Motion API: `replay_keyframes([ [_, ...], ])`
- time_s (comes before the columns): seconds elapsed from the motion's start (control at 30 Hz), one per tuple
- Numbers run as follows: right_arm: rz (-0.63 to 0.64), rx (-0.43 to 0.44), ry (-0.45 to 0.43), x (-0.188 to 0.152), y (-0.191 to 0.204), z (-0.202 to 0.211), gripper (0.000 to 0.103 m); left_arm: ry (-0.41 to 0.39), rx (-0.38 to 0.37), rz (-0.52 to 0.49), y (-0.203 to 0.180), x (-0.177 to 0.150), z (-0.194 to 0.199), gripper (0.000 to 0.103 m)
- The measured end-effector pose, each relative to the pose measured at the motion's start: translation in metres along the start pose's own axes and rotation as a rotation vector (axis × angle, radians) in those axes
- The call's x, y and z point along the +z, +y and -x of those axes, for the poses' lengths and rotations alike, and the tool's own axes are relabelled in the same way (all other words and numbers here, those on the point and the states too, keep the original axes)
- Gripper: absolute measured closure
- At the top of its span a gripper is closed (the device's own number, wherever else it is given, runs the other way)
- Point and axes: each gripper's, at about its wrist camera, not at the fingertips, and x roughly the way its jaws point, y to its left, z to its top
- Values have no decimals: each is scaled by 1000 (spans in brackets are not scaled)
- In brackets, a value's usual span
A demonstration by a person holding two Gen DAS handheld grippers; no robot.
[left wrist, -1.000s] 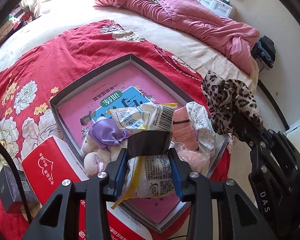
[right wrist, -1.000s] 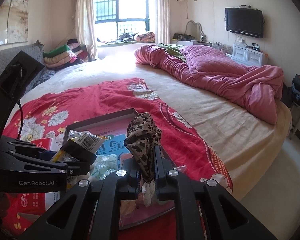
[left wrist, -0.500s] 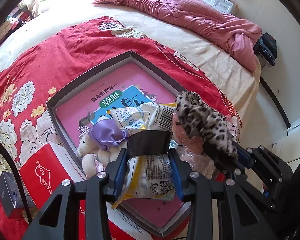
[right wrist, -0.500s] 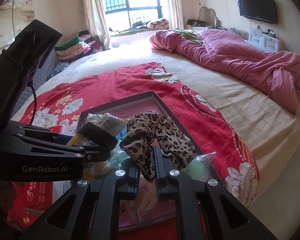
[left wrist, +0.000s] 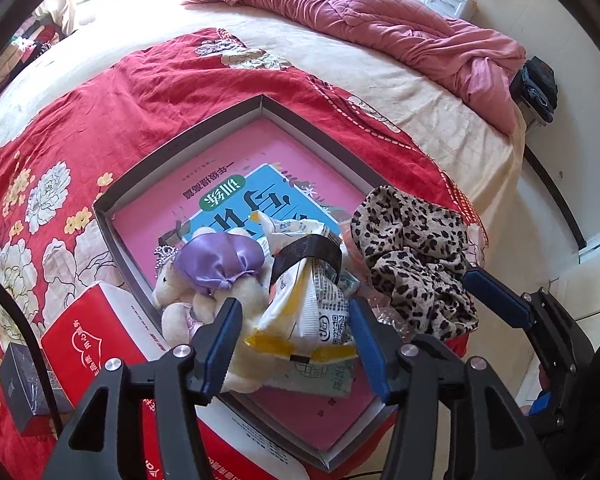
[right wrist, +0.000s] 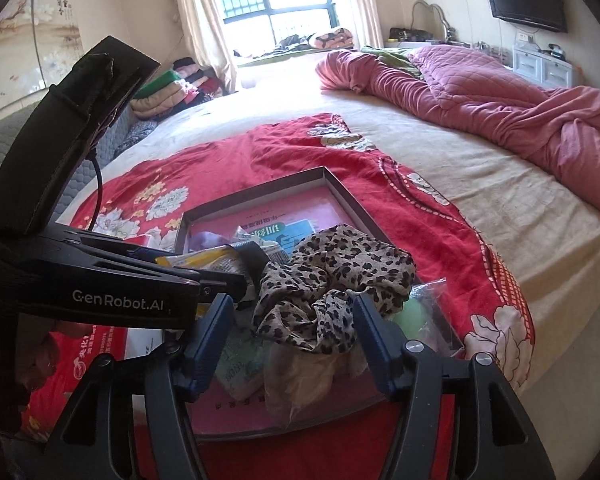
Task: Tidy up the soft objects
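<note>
Right wrist view: "GenRobot.AI" on left claw (right wrist: pixel 236 276), both claws opening, snack packet (left wrist: pixel 312 308) and leopard cloth (right wrist: pixel 332 280) loose between them

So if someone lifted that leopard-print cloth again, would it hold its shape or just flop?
Probably flop. The leopard-print cloth lies crumpled in loose folds over the items in the tray, which suggests thin, limp fabric. It looks light for its bulk, so it should lift easily but dangle and trail. Its folds could snag neighbours such as the snack packet.
</note>
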Motion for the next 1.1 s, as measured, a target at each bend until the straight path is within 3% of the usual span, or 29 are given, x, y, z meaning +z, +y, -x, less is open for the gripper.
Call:
replay_keyframes([
  [0.33,-15,-41,-37,4,-2,26,32,-71,-22,31,9,-14,36,40],
  [0.47,-23,-82,-33,4,-1,39,28,-104,-15,36,9,-25,56,33],
  [0.77,-39,-181,2,-9,11,66,26,-160,1,50,8,-68,91,22],
  [0.87,14,-248,2,-13,24,76,26,-178,13,53,9,-83,101,19],
  [1.1,-45,-257,3,-21,37,95,25,-215,8,91,12,-113,120,16],
])
